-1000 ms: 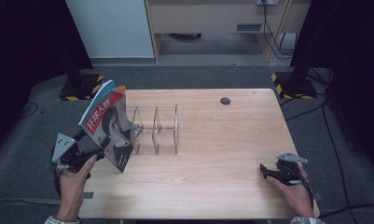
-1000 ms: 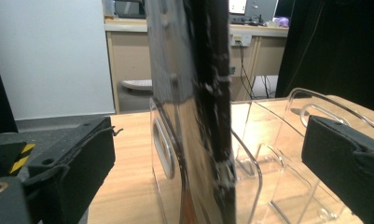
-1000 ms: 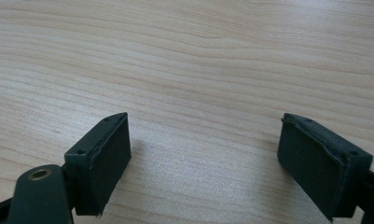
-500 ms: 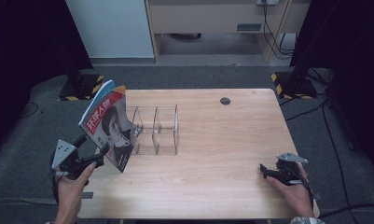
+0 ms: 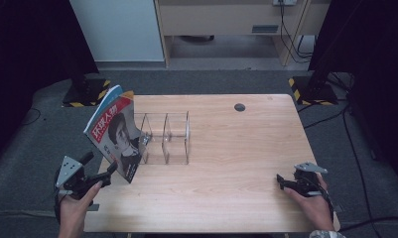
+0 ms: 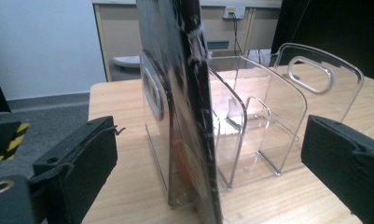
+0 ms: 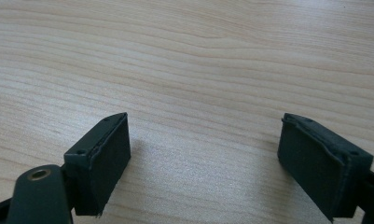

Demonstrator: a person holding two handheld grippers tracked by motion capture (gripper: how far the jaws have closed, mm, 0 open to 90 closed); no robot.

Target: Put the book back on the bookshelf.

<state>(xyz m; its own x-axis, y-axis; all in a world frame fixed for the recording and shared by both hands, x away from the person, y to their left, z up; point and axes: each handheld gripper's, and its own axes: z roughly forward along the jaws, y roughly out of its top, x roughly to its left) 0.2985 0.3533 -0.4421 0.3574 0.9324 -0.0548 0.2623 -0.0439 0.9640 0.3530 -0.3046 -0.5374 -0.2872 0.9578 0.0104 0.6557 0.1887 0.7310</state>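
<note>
Wooden tabletop (image 5: 226,148), dark surroundings. Left hand (image 5: 75,208) at the near left corner, forearm entering from below; left tool (image 5: 112,171) gapes wide, touching nothing, with the magazine (image 5: 114,131) between its jaws. Magazine stands tilted in the clear rack's (image 5: 166,139) leftmost slot. Right hand (image 5: 310,203) rests near the right edge; right tool (image 5: 281,181) open, empty.

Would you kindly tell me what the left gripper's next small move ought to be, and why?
Probably draw the left gripper straight back toward the table's near edge. Its fingers stand open, clear of the magazine, which leans in the end slot of the clear rack. Pulling back avoids nudging it.
</note>
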